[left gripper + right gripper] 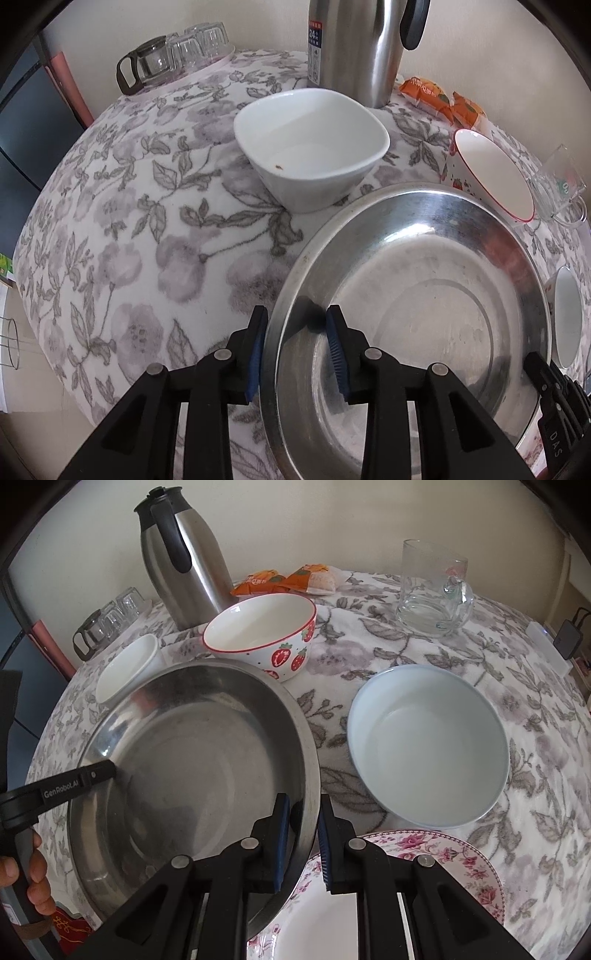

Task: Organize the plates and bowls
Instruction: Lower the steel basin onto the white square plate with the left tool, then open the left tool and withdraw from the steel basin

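Note:
A large steel basin [417,295] [192,760] is held over the floral tablecloth by both grippers. My left gripper [297,325] straddles its left rim, one finger outside and one inside, shut on it. My right gripper [304,812] is shut on its right rim the same way. The basin's near edge overlaps a floral plate [424,853]. A white square bowl [310,147] [129,664], a strawberry bowl [262,635] [491,173] and a pale blue bowl [428,746] sit around it.
A steel thermos jug [184,554] [354,44] stands at the back. Orange snack packets [280,578], a glass mug [434,590] and a glass pot with cups [177,55] are near the far edge. A white box [548,648] lies right.

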Motion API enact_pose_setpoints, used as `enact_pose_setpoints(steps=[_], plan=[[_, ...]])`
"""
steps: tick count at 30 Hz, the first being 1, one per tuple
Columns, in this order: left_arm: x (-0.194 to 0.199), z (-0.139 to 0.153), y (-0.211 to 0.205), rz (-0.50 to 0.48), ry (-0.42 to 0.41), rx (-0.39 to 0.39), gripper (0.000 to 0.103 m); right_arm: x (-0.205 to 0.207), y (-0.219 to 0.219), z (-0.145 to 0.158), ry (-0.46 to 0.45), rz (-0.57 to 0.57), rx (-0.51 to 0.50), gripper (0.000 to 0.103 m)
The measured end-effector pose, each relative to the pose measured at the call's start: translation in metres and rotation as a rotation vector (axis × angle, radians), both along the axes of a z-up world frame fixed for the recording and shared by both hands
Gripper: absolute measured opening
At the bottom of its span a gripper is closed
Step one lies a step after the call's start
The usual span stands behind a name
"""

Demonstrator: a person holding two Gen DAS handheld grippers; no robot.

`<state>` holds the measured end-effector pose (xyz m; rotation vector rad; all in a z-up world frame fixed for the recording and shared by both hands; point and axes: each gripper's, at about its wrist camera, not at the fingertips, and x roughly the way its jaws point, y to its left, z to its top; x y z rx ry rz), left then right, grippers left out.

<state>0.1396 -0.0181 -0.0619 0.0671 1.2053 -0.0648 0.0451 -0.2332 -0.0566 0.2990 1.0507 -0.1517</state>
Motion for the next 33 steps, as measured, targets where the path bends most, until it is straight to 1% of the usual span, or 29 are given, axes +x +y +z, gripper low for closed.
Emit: enact_pose_setpoints(steps=[8, 13, 18, 19, 20, 26, 33], plan=[[0.000, -0.002, 0.000, -0.002, -0.001, 0.001, 0.036, 0.000, 0.001, 0.000, 0.007, 0.002, 0.005, 0.017], [0.001, -0.004, 0.002, 0.006, 0.020, -0.032, 0.037, 0.000, 0.000, -0.001, 0.017, -0.002, 0.010, 0.017], [0.002, -0.003, 0.004, 0.017, 0.041, -0.055, 0.039, 0.000, -0.002, -0.001, 0.036, -0.012, 0.010, 0.023], [0.002, -0.003, 0.004, 0.017, 0.043, -0.058, 0.042, 0.000, -0.002, 0.000, 0.037, -0.011, 0.008, 0.023], [0.001, -0.002, 0.004, 0.020, 0.046, -0.059, 0.043, 0.000, -0.002, 0.001, 0.037, -0.011, 0.005, 0.023], [-0.001, 0.006, 0.007, 0.044, 0.038, -0.053, 0.044, -0.003, -0.004, 0.012, 0.035, -0.021, -0.018, 0.024], [-0.005, 0.022, 0.011, 0.056, 0.006, -0.064, 0.044, -0.009, -0.008, 0.031, 0.009, -0.039, -0.041, 0.024]])
